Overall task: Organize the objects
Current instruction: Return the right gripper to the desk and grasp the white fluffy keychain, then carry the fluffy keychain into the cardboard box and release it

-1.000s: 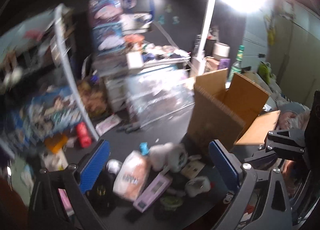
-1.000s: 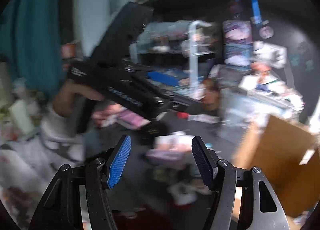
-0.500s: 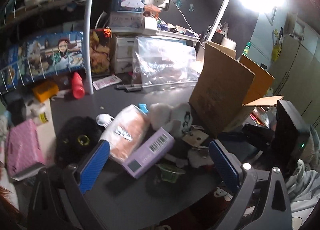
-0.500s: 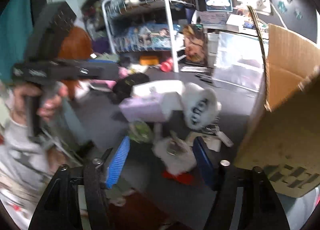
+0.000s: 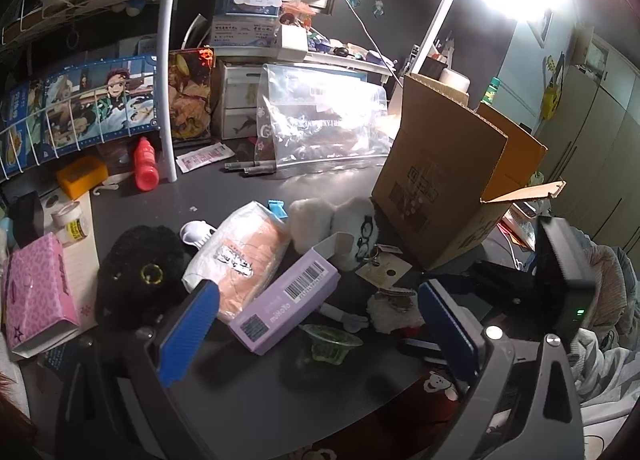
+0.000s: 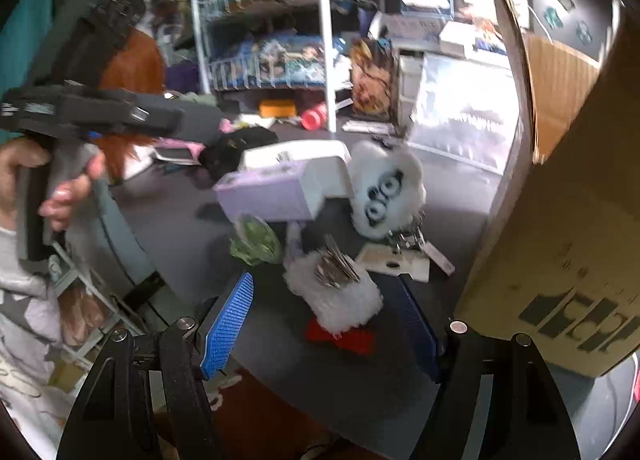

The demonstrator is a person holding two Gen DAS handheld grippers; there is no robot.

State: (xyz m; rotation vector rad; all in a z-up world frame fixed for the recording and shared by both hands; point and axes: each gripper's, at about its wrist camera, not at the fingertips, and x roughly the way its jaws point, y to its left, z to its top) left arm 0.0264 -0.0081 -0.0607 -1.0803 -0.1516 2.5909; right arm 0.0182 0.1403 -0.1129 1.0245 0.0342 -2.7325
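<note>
Fingers of the right gripper (image 6: 328,324), spread and just widened, flank the small white fluffy pouch (image 6: 334,294) lying on the tabletop (image 6: 180,195) between them, untouched; left gripper (image 5: 320,332), also spread, hangs farther off.

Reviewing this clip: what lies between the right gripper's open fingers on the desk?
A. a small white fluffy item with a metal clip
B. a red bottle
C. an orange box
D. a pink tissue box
A: in the right wrist view the fluffy item sits on the desk between the right gripper fingers, untouched.
</note>
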